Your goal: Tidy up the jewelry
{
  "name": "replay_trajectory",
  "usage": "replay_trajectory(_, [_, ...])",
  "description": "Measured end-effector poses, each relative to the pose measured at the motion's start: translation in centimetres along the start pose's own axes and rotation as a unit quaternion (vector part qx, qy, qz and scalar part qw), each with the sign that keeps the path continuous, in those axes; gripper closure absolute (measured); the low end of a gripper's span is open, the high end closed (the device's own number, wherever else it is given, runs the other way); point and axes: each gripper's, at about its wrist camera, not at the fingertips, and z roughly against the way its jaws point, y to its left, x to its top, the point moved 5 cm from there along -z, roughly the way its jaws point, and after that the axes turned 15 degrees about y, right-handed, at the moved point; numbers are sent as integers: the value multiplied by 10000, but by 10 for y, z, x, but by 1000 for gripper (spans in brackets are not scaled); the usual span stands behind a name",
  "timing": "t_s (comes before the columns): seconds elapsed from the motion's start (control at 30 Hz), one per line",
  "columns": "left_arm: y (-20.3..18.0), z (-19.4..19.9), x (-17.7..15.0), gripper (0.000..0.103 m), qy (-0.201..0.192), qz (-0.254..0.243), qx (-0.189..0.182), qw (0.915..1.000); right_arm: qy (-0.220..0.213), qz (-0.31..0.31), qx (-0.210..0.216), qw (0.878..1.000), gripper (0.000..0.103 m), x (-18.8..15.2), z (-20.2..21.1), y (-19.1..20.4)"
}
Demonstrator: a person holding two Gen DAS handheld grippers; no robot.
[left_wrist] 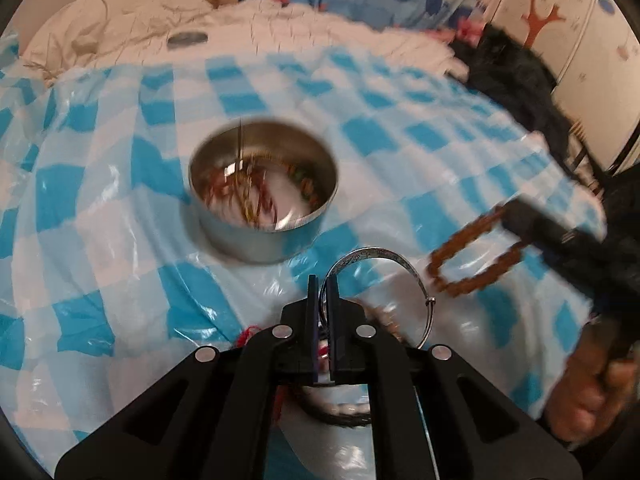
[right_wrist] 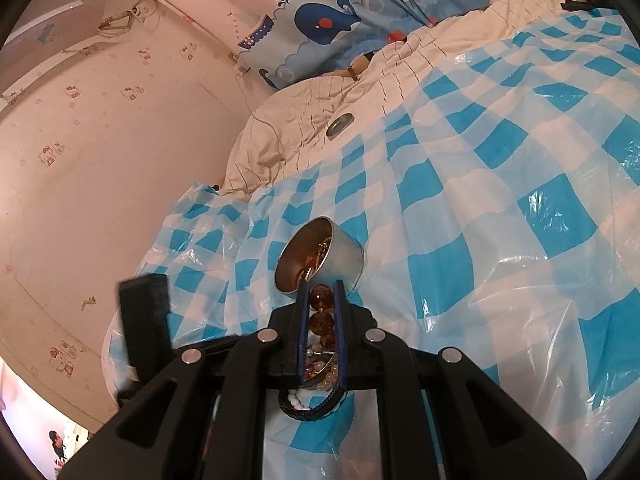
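Trouble could come if the thin silver bangle [left_wrist: 380, 280], pinched at one edge in the closed left gripper [left_wrist: 323, 284], swings loose before reaching the metal tin [left_wrist: 262, 192], or the right gripper [right_wrist: 322, 300], squeezing amber beads [right_wrist: 320, 312], lets them slip.

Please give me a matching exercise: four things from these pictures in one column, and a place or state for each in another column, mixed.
1. silver bangle
2. amber bead bracelet
3. metal tin
4. black braided bracelet

a. stands on the checked plastic sheet
b. in the right gripper
c. in the left gripper
d. lies below the right gripper

Pairs: 1-c, 2-b, 3-a, 4-d
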Motion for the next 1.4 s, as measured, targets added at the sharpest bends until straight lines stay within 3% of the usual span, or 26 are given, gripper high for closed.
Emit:
replay_trajectory(0.1, [5, 26, 10, 100, -336, 124, -255, 9990, -61, -19, 42, 10000, 91, 2, 3, 0])
replay_trajectory(0.27, [25, 38, 39, 100, -653, 485, -87, 9966, -54, -46, 108, 9999, 91, 3, 4, -1])
replay_trajectory(0.5, [49, 3, 75, 98, -523, 832, 452, 9941, -63, 53, 182, 9998, 91, 5, 5, 4])
replay_trajectory(0.57, [56, -5, 74, 97, -390, 969, 326, 9940, -34, 69, 226, 9997, 91, 6, 3, 7])
replay_trajectory(0.63, [59, 2, 72, 89, -484, 1035, 273, 9931, -9, 50, 290, 9996, 91, 9, 1, 9])
replay_trajectory(0.7, [62, 19, 69, 70, -723, 1057, 236, 9915, -4, 45, 355, 9994, 91, 14, -1, 13])
replay_trajectory(0.77, [69, 36, 64, 61, -945, 1157, 249, 9885, 15, 46, 467, 9989, 91, 22, -6, 22])
replay_trajectory(0.93, [85, 54, 50, 56, -1000, 1327, 213, 9859, 21, 126, 898, 9959, 91, 50, -25, 55])
replay_trajectory(1.07, [93, 68, 40, 46, -1041, 1334, 287, 9852, 85, 73, 1189, 9928, 91, 74, -54, 72])
replay_trajectory(1.13, [97, 76, 36, 44, -1098, 1343, 341, 9842, 102, 9, 893, 9960, 88, 82, -72, 66])
replay_trajectory(1.2, [102, 80, 33, 39, -1126, 1425, 329, 9828, 152, -116, -45, 9998, 76, 85, -93, 39])
replay_trajectory(1.23, [103, 81, 32, 38, -1124, 1452, 331, 9824, 152, -116, -45, 9998, 71, 85, -93, 39])
replay_trajectory(1.3, [105, 79, 28, 35, -1077, 1486, 388, 9823, 103, -158, -368, 9991, 67, 80, -88, 27])
replay_trajectory(1.4, [104, 71, 20, 31, -986, 1455, 577, 9827, -65, 164, -1005, 9948, 54, 60, -66, 21])
